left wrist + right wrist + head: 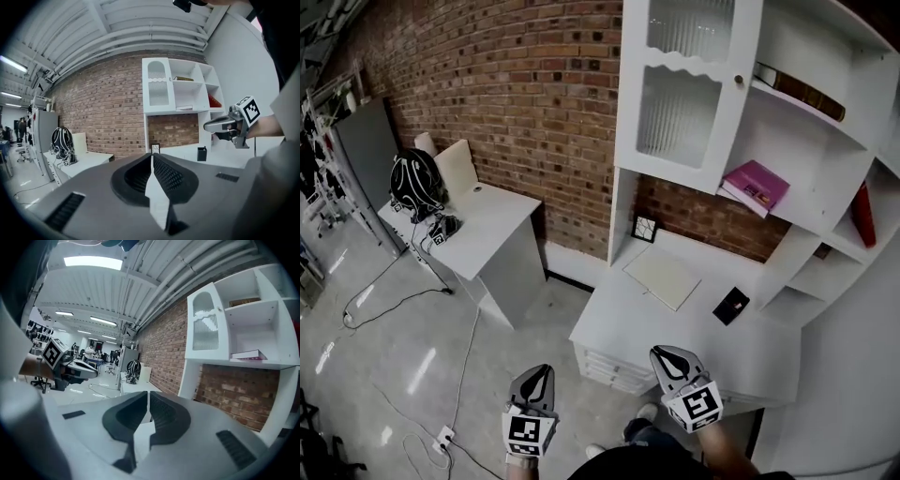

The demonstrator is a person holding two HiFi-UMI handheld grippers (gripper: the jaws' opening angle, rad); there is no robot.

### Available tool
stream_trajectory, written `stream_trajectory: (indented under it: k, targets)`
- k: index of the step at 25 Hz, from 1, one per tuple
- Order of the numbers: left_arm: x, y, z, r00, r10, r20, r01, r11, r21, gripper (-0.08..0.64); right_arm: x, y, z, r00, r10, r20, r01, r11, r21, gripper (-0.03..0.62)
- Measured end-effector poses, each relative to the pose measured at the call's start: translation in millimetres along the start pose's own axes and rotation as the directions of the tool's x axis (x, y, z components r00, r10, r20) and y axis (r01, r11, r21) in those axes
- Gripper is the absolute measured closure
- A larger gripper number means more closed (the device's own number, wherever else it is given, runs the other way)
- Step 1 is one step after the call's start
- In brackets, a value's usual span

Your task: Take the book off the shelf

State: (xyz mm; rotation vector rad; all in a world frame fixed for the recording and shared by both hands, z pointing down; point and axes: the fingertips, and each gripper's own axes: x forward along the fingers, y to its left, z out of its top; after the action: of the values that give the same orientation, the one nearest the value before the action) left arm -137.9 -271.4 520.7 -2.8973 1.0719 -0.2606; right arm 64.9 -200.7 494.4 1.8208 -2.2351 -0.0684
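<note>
A magenta book [757,186] lies flat on the middle shelf of the white shelf unit [825,150]; the right gripper view shows the book [248,354] up to the right. A brown book [802,91] lies on the top shelf and a red one [863,216] leans in a side compartment. My left gripper [543,373] and right gripper [661,353] hover low in front of the white desk [694,347], far below the shelves. Both are shut and hold nothing, as the left gripper [151,157] and right gripper [148,397] show in their own views.
On the desk lie a pale pad [663,277], a black holder [730,306] and a small picture frame [644,228]. A glass-fronted cabinet door [686,84] hangs left of the shelves. A second white table [483,225] carries a black backpack [416,180]; cables [403,300] trail over the floor.
</note>
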Motion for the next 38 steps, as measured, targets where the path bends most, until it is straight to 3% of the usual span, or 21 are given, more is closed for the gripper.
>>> stream_trajectory:
  k: [11, 19, 26, 31, 35, 38]
  targets:
    - [121.9, -65.2, 38.1, 0.986, -0.164, 0.009, 0.163, 0.984, 0.068, 0.549, -32.3, -120.0, -17.2, 0.983, -0.185, -0.015, 0.185, 0.982, 0.046, 0.566]
    - [206.3, -124.7, 74.6, 0.955, -0.295, 0.020, 0.290, 0.948, 0.131, 0.549, -57.3, -195.4, -37.0, 0.952, -0.302, -0.042, 0.304, 0.950, 0.071, 0.566]
    - [275.0, -179.0, 118.9, 0.917, -0.394, 0.053, 0.356, 0.874, 0.331, 0.549, -83.0, -251.9, -51.5, 0.923, -0.380, -0.053, 0.384, 0.920, 0.081, 0.566]
    - [312.6, -219.6, 154.7, 0.884, -0.456, 0.098, 0.379, 0.825, 0.420, 0.549, -104.7, -285.4, -59.3, 0.897, -0.438, -0.058, 0.442, 0.893, 0.091, 0.566]
    - [336.3, -252.2, 188.2, 0.865, -0.484, 0.132, 0.390, 0.814, 0.432, 0.532, -120.9, -308.3, -69.4, 0.880, -0.470, -0.069, 0.475, 0.875, 0.100, 0.566]
    - [357.1, -270.3, 201.6, 0.860, -0.491, 0.142, 0.358, 0.777, 0.517, 0.495, -131.2, -324.8, -72.8, 0.871, -0.487, -0.066, 0.492, 0.865, 0.101, 0.566]
